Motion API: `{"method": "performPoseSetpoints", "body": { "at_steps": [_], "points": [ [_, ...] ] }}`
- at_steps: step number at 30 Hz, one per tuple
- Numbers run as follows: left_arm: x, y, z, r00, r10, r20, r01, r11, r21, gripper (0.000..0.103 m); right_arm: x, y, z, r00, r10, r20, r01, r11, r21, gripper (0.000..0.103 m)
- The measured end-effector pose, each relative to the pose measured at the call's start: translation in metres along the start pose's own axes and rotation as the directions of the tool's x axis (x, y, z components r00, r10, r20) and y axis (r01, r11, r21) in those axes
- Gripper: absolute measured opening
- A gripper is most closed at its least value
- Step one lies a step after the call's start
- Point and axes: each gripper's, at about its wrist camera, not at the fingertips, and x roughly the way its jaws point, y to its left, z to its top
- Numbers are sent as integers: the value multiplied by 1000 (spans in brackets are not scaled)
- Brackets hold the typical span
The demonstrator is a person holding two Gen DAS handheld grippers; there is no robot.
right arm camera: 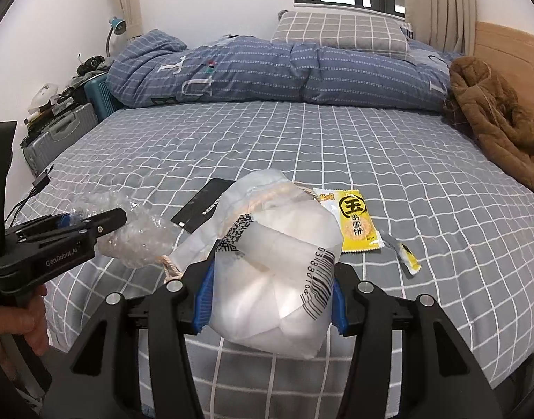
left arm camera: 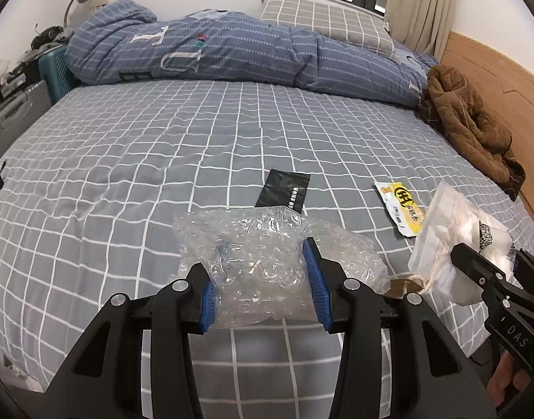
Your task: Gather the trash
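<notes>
Two grippers each hold a piece of trash above the bed.

The left gripper (left arm camera: 263,281) is clamped on a crinkly clear plastic bag (left arm camera: 267,244), with its blue pads (left arm camera: 316,279) pressing in from both sides. The bag is see-through and full of little bubbles. The right gripper (right arm camera: 270,300) is clamped on a white bag (right arm camera: 277,272) that is puffy, with a black barcode on it and a tan string hanging off it. Both bags are lifted off the bed (left arm camera: 127,160), side by side. Just past them, a flat black wrapper (left arm camera: 284,192) lies on the gray checked sheet. Next to it lies a yellow snack wrapper (right arm camera: 354,223), and a small torn yellow piece (right arm camera: 406,256) lies near that. Far back are a blue blanket (left arm camera: 232,52), a pillow (right arm camera: 340,33) and a brown coat (left arm camera: 469,122).
</notes>
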Motion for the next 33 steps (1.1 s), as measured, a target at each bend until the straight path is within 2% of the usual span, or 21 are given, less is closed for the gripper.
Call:
{"method": "performPoseSetpoints", "body": {
  "at_steps": [18,33],
  "points": [
    [-41,-9,-47,1000,-17,-8,17,1000,8,43,-42,8,-34,1000,3,-1,-3,1000,1,49],
    [-74,-5,-79,1000,-30,-7,30,999,-25,43,-74,20,-61,1000,20,-4,-20,1000,-11,49]
  ]
}}
